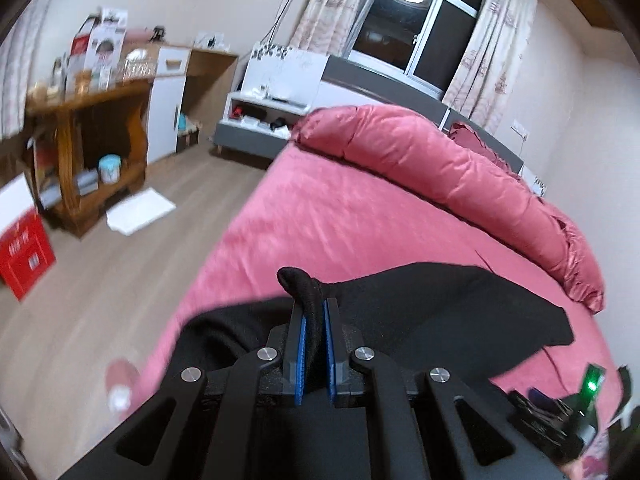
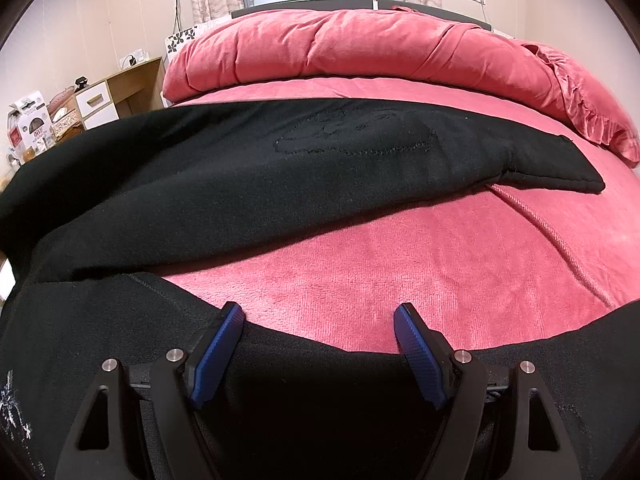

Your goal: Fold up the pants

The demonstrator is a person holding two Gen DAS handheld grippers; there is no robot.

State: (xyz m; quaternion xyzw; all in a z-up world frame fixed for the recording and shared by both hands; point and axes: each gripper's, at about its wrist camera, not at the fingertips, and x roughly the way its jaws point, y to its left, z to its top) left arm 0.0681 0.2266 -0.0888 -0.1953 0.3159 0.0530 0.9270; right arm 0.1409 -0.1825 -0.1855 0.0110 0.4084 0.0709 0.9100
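The black pants (image 2: pixel 224 168) lie across the pink bed (image 2: pixel 400 264), one leg stretched toward the rolled duvet (image 2: pixel 360 52) at the head edge, the other running along the near edge under the right gripper (image 2: pixel 320 320). The left gripper (image 1: pixel 314 312) is clamped on a bunched fold of the pants, lifted above the bed's left edge, with a nub of cloth poking out past the blue pads (image 1: pixel 301 344). The right gripper's jaws stand wide apart, low over the near leg and pinching nothing. Judged from here, the one-sided hold is the risk: carrying the fold over while the right side is unpinned could drag the whole garment askew, and the thin bunched grip could slip out of the pads
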